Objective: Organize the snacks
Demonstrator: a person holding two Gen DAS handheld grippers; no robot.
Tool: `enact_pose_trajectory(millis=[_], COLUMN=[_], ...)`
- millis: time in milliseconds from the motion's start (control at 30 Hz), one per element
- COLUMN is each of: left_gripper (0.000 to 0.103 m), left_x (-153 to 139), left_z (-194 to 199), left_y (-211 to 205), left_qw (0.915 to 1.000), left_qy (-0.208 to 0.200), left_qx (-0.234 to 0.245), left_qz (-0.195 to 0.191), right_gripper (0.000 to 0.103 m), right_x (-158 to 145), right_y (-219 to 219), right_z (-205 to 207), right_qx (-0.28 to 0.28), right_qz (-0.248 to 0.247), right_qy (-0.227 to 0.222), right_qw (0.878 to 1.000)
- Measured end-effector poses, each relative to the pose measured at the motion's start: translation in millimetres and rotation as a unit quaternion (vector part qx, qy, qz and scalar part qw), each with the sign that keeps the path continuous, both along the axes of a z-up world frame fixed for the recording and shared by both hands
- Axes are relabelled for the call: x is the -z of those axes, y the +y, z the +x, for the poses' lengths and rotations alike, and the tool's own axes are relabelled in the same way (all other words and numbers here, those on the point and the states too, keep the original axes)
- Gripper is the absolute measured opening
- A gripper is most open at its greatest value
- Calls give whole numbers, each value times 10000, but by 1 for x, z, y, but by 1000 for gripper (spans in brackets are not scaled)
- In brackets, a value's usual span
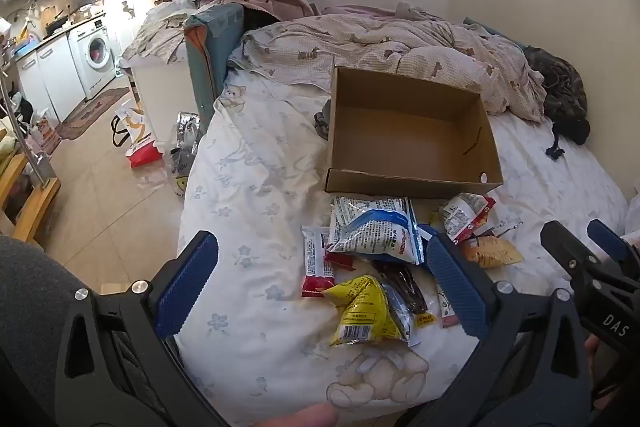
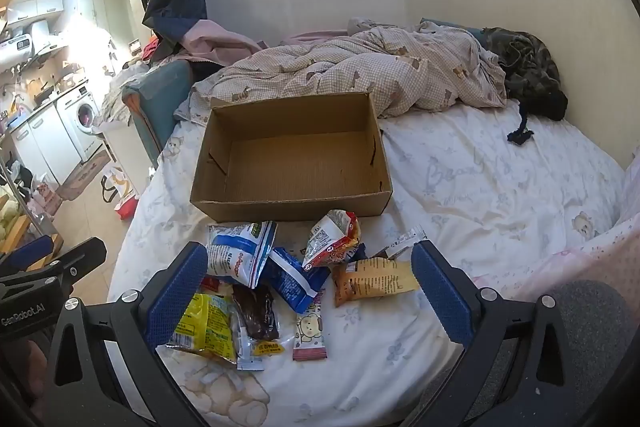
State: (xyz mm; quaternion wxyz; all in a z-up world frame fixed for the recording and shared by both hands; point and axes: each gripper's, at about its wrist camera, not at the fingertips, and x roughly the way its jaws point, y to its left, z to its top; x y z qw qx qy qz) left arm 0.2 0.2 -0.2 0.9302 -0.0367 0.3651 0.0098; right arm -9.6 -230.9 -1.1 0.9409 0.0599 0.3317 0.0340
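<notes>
Crinkled snack packets [image 2: 280,279] lie heaped at six o'clock of the brown cardboard box [image 2: 290,205]. Left gripper [image 1: 320,291] and right gripper [image 2: 308,291] both gape wide, holding nothing.

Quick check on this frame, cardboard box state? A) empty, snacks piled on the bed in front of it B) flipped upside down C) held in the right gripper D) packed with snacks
A: the cardboard box shows a bare floor in both views, while the snack packets lie on the bed sheet in front of it; both grippers are open and hold nothing.
</notes>
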Motion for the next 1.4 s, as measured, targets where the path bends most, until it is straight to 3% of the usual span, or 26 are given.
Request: enact_pose_trajectory(millis=[1400], left_gripper=[103], left_x=[0], left_z=[0], left_y=[0], left_qw=[10000], left_qy=[-53], left_qx=[-5], left_qz=[49], right_gripper=[103], right_x=[0], right_y=[0], right_z=[0], right_qx=[4], right_qz=[31], right_qy=[3], right_qw=[10000])
